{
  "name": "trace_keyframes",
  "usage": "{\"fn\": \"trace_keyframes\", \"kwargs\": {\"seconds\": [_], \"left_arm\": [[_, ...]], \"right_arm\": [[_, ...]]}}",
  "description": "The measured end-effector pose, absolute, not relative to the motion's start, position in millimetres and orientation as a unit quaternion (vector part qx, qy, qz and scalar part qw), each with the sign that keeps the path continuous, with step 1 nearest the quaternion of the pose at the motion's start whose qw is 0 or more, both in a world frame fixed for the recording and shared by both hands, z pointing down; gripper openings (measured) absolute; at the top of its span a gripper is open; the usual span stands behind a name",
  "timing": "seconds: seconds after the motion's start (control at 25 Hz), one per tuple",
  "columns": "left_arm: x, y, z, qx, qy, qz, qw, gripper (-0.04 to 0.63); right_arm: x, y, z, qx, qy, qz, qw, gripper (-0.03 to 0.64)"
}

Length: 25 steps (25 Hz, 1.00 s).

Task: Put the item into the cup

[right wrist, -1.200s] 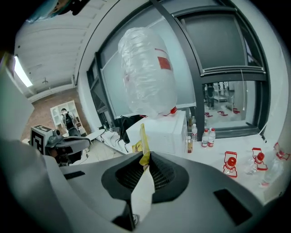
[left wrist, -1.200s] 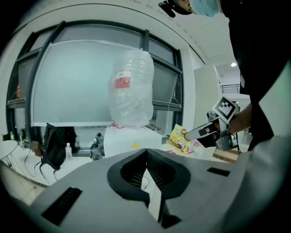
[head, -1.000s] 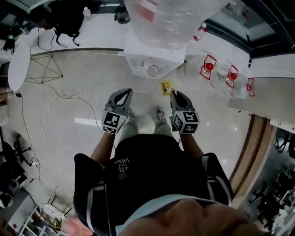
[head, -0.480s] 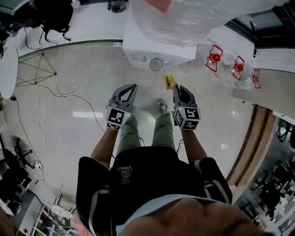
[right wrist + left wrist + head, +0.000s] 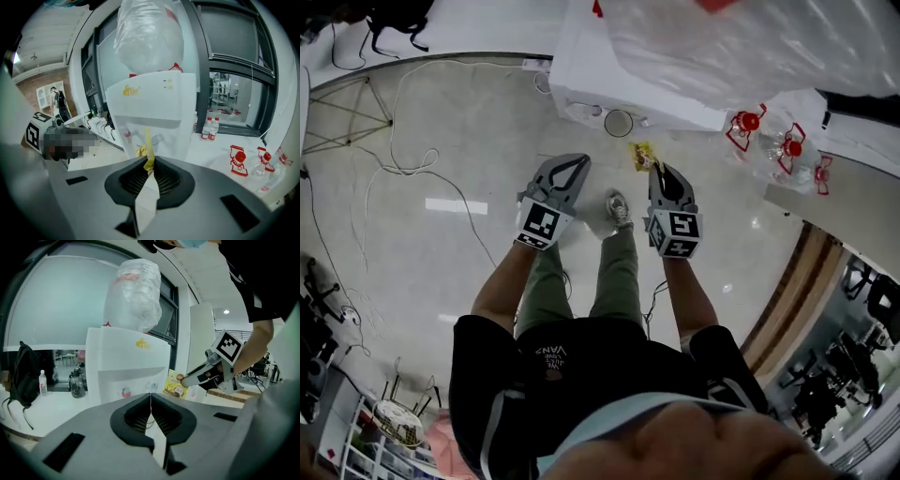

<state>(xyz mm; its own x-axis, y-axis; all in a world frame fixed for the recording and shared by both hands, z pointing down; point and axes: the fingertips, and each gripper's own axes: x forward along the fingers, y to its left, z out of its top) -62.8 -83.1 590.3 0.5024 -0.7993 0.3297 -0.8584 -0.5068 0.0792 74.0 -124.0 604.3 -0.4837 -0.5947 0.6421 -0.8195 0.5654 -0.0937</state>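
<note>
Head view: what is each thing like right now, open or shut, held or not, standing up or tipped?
left gripper: shut, nothing in it.
right gripper: shut on the yellow packet.
yellow packet: held at the gripper's tips, not in the cup yet.
cup: standing upright at the water dispenser, mouth open.

Ahead of you, the cup (image 5: 618, 123) sits at the dispenser's (image 5: 609, 80) front edge. Of your 2 grippers, the right gripper (image 5: 655, 168) is nearer it, with the packet (image 5: 643, 155) in its jaws, and the left gripper (image 5: 575, 162) is alongside. Bottles (image 5: 772, 142) lie on the floor right of the dispenser.
</note>
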Motion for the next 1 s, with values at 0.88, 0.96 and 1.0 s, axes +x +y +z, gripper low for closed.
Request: {"fn": "trace_keyframes", "kwargs": {"seconds": [0.88,0.96,1.0], "left_arm": [[-70,-114,723,0.861,-0.463,0.168,0.127,0.025],[-66,-113,735,0.863,-0.457,0.173,0.130,0.034],[-64,-114,741,0.863,-0.455,0.175,0.132,0.060]], "right_arm": [[17,-165,707,0.380,-0.852,0.141,0.331,0.060],[13,-170,714,0.378,-0.854,0.132,0.332,0.060],[11,-173,717,0.377,-0.855,0.126,0.333,0.060]]}}
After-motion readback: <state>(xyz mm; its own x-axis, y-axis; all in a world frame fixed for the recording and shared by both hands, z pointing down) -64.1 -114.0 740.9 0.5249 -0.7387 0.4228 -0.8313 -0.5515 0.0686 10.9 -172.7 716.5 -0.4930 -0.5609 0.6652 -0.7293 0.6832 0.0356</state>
